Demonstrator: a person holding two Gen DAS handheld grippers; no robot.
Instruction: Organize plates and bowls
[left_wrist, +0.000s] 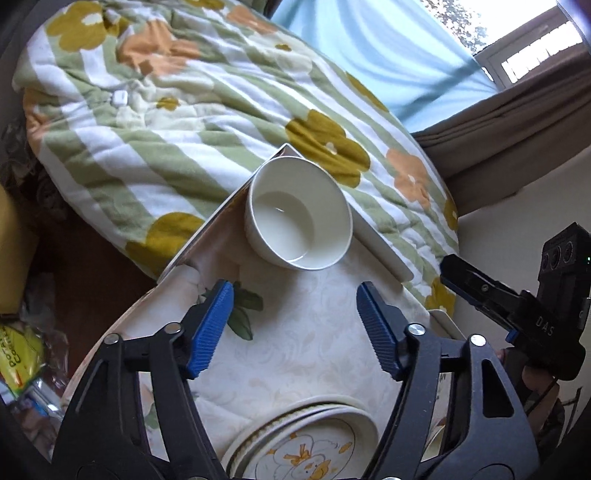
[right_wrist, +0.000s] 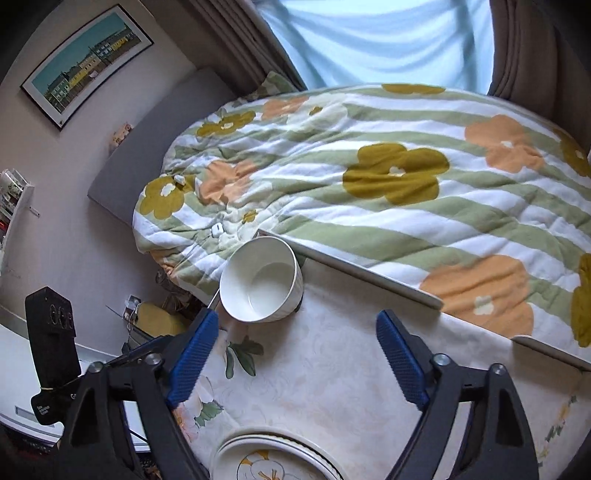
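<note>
A bed (right_wrist: 369, 177) fills most of the room, covered by a quilt (left_wrist: 192, 122) striped green and white with mustard and orange flowers. Behind it a window (left_wrist: 532, 55) lets in bright daylight through a pale blue curtain (right_wrist: 376, 37), flanked by heavier brown drapes (right_wrist: 524, 48). A grey headboard (right_wrist: 155, 125) stands against a pale wall (right_wrist: 74, 229), where a framed picture (right_wrist: 88, 62) of coloured buildings hangs tilted in the right wrist view. A narrow shelf (right_wrist: 14, 199) sits at the far left of that wall. The table (right_wrist: 332, 387) touches the bed's edge and wears a cream cloth with faint flowers.
</note>
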